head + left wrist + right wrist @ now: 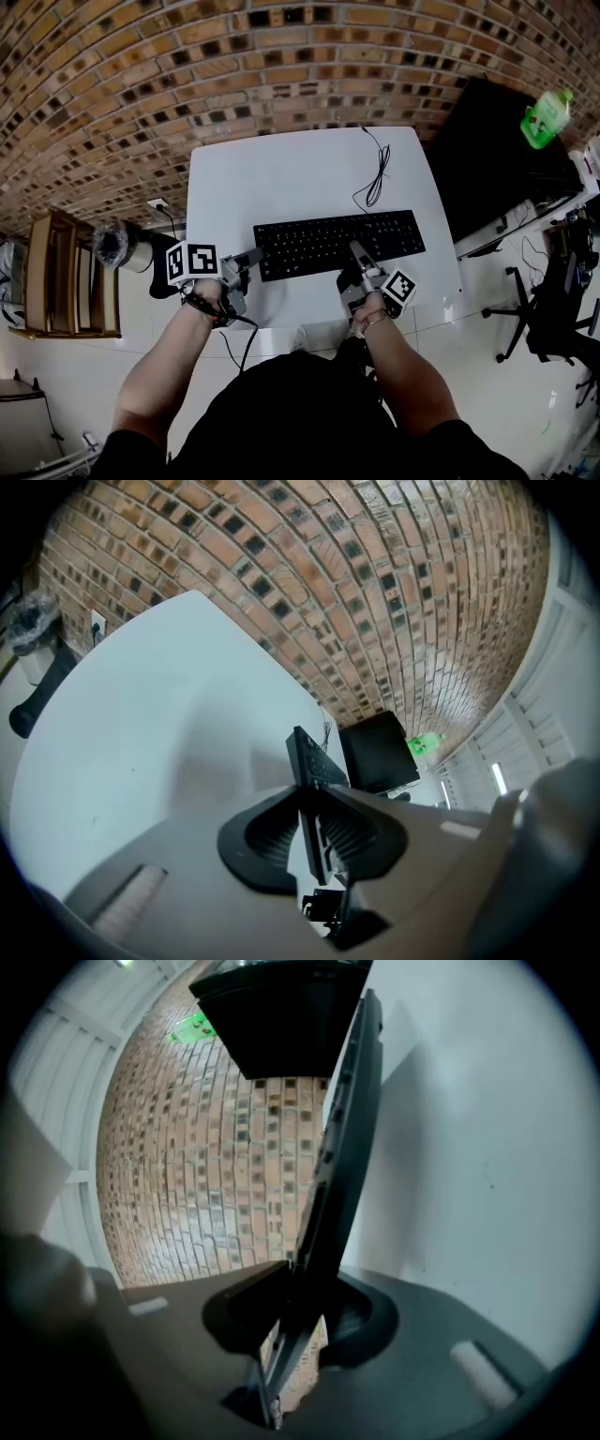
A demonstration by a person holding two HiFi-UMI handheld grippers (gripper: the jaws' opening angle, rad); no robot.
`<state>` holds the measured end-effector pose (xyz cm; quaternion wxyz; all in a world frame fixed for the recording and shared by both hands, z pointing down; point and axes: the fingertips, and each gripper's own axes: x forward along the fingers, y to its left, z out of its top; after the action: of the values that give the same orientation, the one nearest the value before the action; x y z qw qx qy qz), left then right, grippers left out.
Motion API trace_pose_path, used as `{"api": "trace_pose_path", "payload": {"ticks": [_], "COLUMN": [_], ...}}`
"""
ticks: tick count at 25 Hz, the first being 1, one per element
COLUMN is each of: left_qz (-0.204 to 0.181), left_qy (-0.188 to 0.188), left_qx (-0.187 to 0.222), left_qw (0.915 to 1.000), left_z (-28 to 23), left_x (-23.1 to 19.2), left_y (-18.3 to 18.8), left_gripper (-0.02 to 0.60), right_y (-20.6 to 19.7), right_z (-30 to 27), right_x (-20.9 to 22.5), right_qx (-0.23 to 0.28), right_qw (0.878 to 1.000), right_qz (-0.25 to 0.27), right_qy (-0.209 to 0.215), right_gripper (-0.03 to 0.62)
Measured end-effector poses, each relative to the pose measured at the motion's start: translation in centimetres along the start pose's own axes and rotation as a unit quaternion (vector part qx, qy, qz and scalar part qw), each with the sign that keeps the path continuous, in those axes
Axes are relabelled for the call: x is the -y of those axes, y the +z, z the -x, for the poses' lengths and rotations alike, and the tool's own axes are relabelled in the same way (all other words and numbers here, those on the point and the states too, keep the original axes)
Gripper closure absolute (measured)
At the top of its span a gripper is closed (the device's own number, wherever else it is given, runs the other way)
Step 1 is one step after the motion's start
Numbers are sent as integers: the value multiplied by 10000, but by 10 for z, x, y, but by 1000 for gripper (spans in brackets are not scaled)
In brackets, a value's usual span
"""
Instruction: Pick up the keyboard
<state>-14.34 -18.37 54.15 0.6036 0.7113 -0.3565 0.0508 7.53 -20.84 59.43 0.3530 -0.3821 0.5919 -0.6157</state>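
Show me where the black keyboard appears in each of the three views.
Head view: keyboard at centre, on the white table.
Left gripper view: keyboard edge-on, lower centre, between the jaws.
Right gripper view: keyboard edge-on, a tall strip down the middle.
Shared landmark: the white table.

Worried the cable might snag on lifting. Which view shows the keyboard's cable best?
The head view: the cable lies looped on the table behind the keyboard. The left gripper view shows only a thin bit beyond the keyboard's far end; the right gripper view shows none.
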Motion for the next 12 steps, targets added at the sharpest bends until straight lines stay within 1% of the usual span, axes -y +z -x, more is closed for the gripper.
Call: {"api": "trace_pose_path", "payload": {"ticks": [6, 10, 12], "left_qz": [5, -62, -156], "left_qy": [-259, -484, -616], "left_qx": [178, 319, 395], "left_qw": [9995, 9983, 9972], "left_z": [9, 14, 18], "left_x": [9, 18, 27], "left_y": [2, 9, 13], "left_gripper": [502, 502, 499], "right_y": [5, 8, 9], "right_z": [-3, -6, -7], "right_x": [-37, -64, -79], "right_qx": [107, 127, 130], "right_qw": [9986, 9974, 9967], "right_qz": [-79, 16, 109], "right_qy": [508, 711, 798], "right_gripper": [525, 530, 531]}}
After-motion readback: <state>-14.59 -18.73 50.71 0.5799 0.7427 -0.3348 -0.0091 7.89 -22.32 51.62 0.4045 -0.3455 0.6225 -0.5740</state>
